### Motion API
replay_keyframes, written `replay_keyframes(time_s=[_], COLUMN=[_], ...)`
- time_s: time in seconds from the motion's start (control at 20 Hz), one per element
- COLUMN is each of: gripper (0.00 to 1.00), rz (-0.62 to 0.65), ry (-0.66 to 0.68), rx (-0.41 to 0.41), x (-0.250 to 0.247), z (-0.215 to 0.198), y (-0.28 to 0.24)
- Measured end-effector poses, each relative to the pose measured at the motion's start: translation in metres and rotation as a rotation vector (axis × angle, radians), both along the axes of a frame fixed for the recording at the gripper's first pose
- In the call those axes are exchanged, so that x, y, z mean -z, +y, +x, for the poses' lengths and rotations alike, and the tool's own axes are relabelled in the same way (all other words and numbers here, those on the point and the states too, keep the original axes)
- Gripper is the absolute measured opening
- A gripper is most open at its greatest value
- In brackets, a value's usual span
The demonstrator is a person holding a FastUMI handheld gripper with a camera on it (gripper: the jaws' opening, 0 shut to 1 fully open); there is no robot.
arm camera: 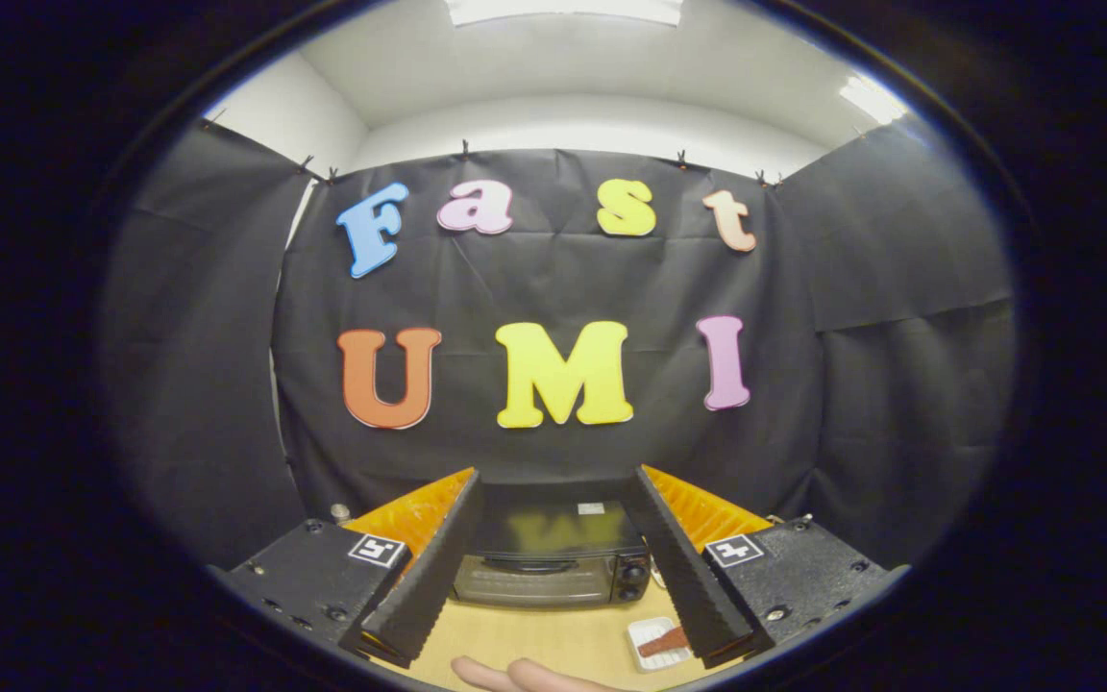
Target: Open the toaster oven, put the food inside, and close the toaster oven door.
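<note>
Gripper (553,639) fingers spread wide, holding nothing, raised well above the table (553,639). Toaster oven (553,562) sits straight ahead between the fingers, door shut, front and handle facing the gripper, long axis running crosswise. Food (664,642) lies on a small white tray (648,630) just beside the right finger, nearer than the oven; a hand (520,676) rests below.
</note>
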State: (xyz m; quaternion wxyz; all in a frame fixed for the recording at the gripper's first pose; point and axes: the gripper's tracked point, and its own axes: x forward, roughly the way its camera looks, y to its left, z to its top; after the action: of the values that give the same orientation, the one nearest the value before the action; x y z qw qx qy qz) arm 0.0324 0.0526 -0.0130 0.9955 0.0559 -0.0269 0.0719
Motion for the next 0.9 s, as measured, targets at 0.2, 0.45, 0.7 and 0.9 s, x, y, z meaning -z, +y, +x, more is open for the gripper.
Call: replay_keyframes(time_s=[0.2,0.45,0.7,0.9], gripper=[0.99,0.99,0.99,0.99], rz=[-0.04,-0.057,-0.119,-0.161], ry=[0.059,0.124,0.258,0.342], rx=[-0.033,-0.083,-0.115,-0.083], x=[0.04,0.086,0.144,0.181], z=[0.058,0.126,0.182,0.205], y=[0.021,0.049,0.065,0.057])
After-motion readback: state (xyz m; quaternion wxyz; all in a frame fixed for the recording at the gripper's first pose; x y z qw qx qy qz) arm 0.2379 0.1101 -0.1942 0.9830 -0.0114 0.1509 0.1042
